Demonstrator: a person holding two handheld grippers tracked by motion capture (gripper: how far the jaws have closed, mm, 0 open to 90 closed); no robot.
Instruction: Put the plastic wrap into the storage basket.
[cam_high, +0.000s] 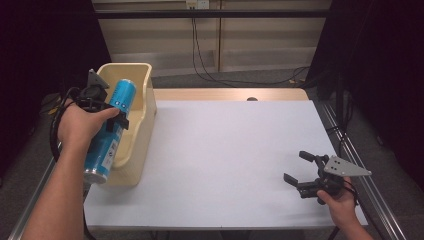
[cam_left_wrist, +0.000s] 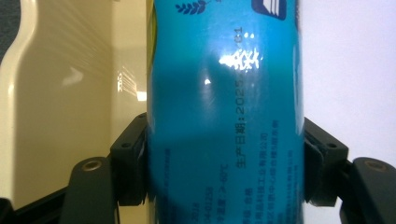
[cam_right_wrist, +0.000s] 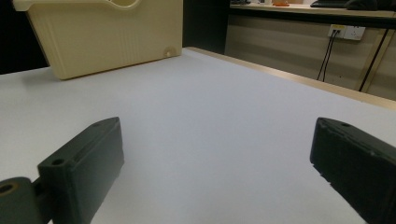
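High view: at centre left, the tall blue cylindrical can (cam_high: 110, 131) is pinched by the left claw (cam_high: 117, 119), tilted over the cream plastic bin (cam_high: 145, 107); its base seems just outside the near rim. The pickup is judged done, lowering and release left. At lower right, the right claw (cam_high: 295, 167) is held spread above the white worktop (cam_high: 225, 160).

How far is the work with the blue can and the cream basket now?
Done: the left gripper has its jaws shut on the blue can, lifted and tilted over the cream basket. In hand: carrying it. Left: probably setting it inside and letting go. The right gripper rests open on the table.
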